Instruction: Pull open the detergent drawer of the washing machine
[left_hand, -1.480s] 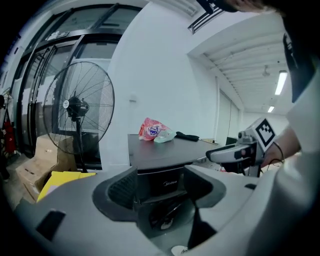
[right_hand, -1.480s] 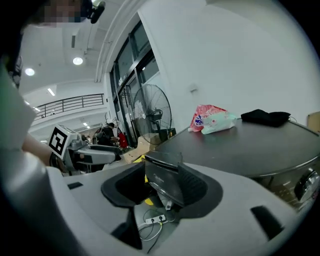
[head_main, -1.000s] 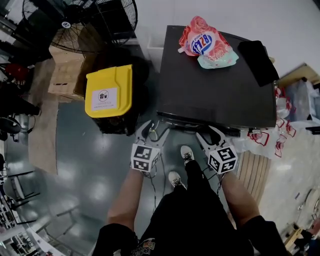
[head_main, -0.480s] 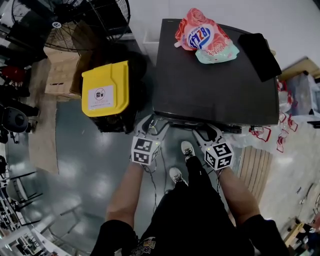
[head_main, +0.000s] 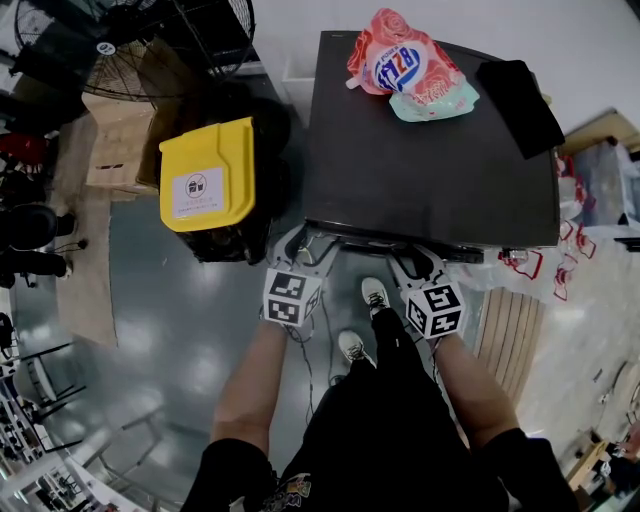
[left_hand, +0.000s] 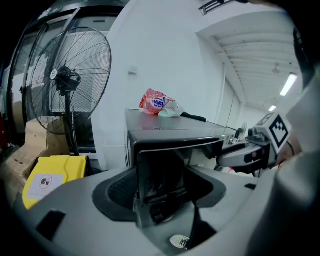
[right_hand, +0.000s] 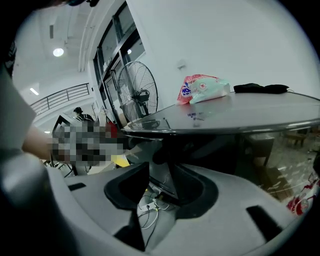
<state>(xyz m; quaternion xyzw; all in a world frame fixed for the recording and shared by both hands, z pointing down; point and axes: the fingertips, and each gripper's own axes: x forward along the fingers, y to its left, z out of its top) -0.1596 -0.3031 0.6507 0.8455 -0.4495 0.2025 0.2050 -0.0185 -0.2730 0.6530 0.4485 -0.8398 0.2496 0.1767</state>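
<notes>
One washing machine (right_hand: 250, 116) edge lies between right gripper's (right_hand: 159, 181) jaws; they're closing.

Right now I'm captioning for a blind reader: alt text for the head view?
From above: a person holds the left claw and right claw at the front edge of a dark washing machine, the right claw's jaws closing round that edge. A pink pouch lies on top.
</notes>
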